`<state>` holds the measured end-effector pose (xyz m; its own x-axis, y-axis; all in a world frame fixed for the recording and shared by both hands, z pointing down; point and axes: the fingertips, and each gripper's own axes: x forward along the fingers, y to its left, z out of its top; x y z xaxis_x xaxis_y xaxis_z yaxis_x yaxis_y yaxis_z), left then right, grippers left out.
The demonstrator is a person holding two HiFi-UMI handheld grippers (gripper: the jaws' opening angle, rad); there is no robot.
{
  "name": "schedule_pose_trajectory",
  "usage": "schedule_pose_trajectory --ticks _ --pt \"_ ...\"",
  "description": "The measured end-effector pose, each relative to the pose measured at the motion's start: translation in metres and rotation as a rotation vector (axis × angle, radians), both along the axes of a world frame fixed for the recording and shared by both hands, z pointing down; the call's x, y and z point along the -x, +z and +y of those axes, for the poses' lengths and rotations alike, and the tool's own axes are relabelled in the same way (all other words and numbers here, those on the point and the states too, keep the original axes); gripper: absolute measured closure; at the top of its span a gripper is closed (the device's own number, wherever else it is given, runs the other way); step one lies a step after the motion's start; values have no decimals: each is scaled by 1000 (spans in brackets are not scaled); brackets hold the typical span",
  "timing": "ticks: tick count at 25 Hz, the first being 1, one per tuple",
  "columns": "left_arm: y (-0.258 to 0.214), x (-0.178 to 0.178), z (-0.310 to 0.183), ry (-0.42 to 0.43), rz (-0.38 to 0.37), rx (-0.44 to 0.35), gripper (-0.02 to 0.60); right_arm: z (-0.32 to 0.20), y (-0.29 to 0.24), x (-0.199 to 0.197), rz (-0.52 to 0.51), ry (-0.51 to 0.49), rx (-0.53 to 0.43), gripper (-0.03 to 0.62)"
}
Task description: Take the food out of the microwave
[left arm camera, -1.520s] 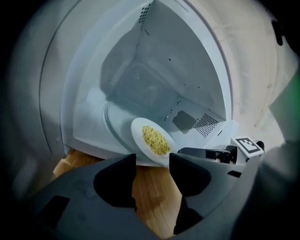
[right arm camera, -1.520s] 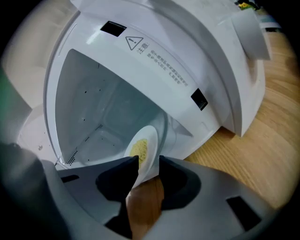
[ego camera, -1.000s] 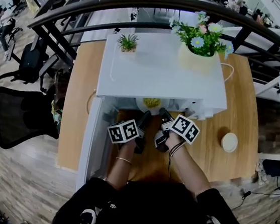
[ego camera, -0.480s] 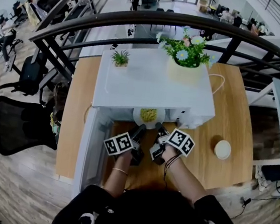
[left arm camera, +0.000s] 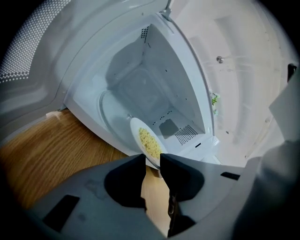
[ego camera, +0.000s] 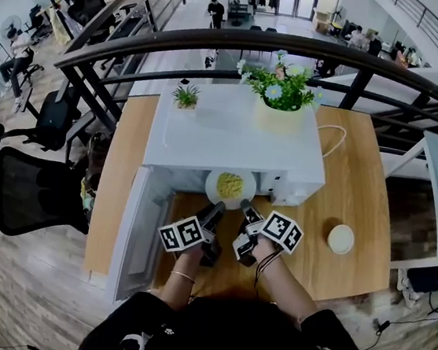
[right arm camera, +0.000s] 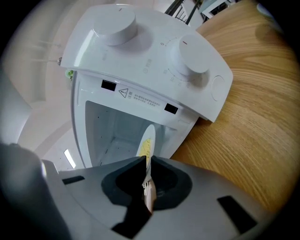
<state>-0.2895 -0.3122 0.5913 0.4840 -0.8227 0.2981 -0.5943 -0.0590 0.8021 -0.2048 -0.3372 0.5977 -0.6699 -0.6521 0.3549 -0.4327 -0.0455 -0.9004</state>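
Note:
A white plate (ego camera: 212, 189) with yellow food (ego camera: 230, 184) sticks out of the open mouth of the white microwave (ego camera: 224, 131), over the wooden table. Both grippers hold its near rim. My left gripper (ego camera: 218, 208) is shut on the rim's left part; in the left gripper view the plate (left arm camera: 140, 133) with its food (left arm camera: 149, 143) runs into the left gripper (left arm camera: 151, 158). My right gripper (ego camera: 244, 207) is shut on the rim's right part; in the right gripper view the plate (right arm camera: 148, 140) shows edge-on, pinched by the right gripper (right arm camera: 146, 159). The microwave cavity (left arm camera: 140, 89) behind is bare.
The microwave door (ego camera: 138, 224) hangs open to the left. A flower pot (ego camera: 278, 114) and a small plant (ego camera: 186, 97) stand on the microwave. A round white lid (ego camera: 341, 238) lies on the wooden table (ego camera: 360, 188) at the right. Two dials (right arm camera: 187, 58) sit on the control panel.
Both grippers have drawn back toward me with the plate, which has slid from inside the cavity out past the microwave's front edge.

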Motion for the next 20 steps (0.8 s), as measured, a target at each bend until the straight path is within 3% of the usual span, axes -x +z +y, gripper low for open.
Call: schedule_pose_trajectory --ticks 20 --pt "-43 -41 48 10 -121 -87 485 45 -39 -37 -65 -85 -72 557"
